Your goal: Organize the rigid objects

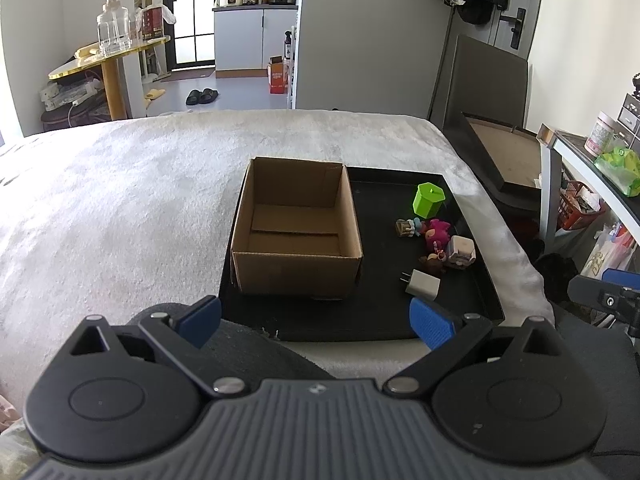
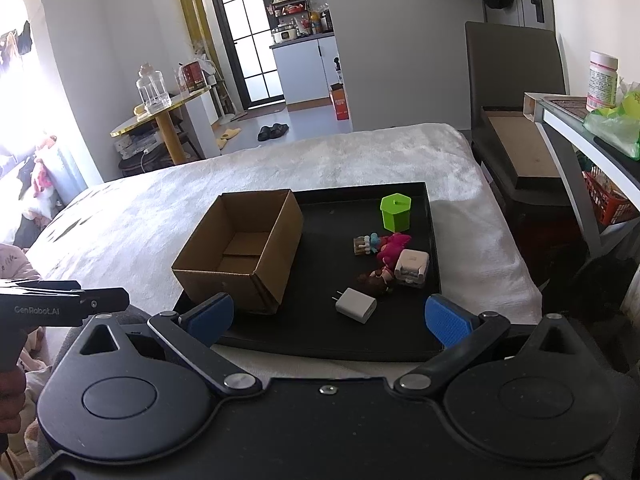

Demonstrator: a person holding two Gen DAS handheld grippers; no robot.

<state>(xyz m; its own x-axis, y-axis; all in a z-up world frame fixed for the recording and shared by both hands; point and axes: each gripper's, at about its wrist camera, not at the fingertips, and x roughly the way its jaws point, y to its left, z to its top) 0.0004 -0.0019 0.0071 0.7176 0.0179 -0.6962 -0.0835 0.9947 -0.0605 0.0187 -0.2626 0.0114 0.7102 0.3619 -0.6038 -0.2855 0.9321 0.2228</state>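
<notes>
An open, empty cardboard box point(image 1: 296, 236) point(image 2: 240, 250) stands on the left part of a black tray point(image 1: 384, 320) point(image 2: 332, 216). On the tray's right part lie a green hexagonal container point(image 1: 428, 199) point(image 2: 395, 211), a white charger plug point(image 1: 422, 285) point(image 2: 356, 305), a white cube toy point(image 1: 461, 252) point(image 2: 412, 268), a pink figure point(image 1: 436, 231) point(image 2: 394, 246) and other small figures. My left gripper point(image 1: 316, 320) is open and empty at the tray's near edge. My right gripper point(image 2: 330, 320) is open and empty, near the plug.
The tray rests on a white fuzzy blanket point(image 1: 120, 200) over a bed. A dark chair point(image 1: 488, 80) and a framed board point(image 1: 508, 152) stand to the right, beside a side table point(image 2: 580, 128) with a jar and green bag.
</notes>
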